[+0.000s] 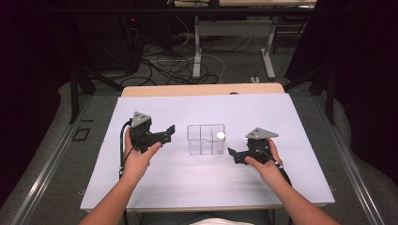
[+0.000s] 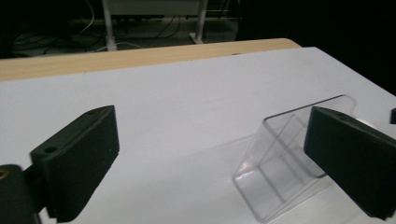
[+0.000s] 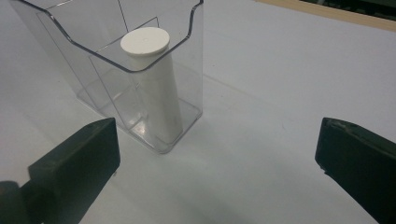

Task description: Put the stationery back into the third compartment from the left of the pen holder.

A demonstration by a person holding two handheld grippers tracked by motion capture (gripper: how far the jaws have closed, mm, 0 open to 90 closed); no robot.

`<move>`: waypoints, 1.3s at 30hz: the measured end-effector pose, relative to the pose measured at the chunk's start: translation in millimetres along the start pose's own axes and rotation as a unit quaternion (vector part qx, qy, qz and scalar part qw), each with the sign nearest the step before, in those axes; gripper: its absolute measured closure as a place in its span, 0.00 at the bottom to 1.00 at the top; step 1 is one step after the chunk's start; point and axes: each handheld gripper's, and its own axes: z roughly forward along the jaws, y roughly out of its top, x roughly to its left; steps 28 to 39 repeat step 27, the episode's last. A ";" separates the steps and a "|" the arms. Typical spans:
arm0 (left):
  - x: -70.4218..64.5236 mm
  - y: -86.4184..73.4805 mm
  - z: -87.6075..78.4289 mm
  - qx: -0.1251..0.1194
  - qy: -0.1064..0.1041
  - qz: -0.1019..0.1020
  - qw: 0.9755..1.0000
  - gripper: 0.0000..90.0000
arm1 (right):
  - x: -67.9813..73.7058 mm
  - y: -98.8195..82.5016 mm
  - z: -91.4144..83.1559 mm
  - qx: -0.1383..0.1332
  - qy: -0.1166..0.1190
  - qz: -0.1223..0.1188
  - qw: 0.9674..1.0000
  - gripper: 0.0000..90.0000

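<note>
Both grippers, left [image 1: 165, 132] and right [image 1: 236, 156], hover with fingers spread.

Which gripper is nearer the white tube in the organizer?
Right. The right gripper sits just beside the white tube; the left gripper is across the clear organizer, at its far side.

organizer box [image 1: 205, 139]: clear, colourless plastic | tube [image 3: 154, 84]: plain white, white flat cap | left gripper [image 1: 170, 131]: black body, grey top plate | right gripper [image 1: 232, 154]: black body, grey top plate | table [image 1: 197, 183]: plain white sheet, light wood edge at far side | floor cables [image 1: 173, 65]: black and white
</note>
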 end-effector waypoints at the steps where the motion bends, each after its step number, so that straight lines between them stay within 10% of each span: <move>1: 4.8 -3.2 -1.5 0.002 0.004 -0.004 1.000 0.00 | 0.0 -0.1 -0.2 0.001 -0.001 0.001 1.000 0.00; 21: 70.0 -51.6 -27.5 0.012 0.080 -0.049 0.996 0.00 | -3.6 -2.3 0.8 0.009 -0.005 0.008 1.000 0.00; 39: 77.9 -57.3 -27.5 0.017 0.086 -0.056 0.995 0.00 | -6.9 -3.6 0.8 0.014 -0.011 0.011 1.000 0.00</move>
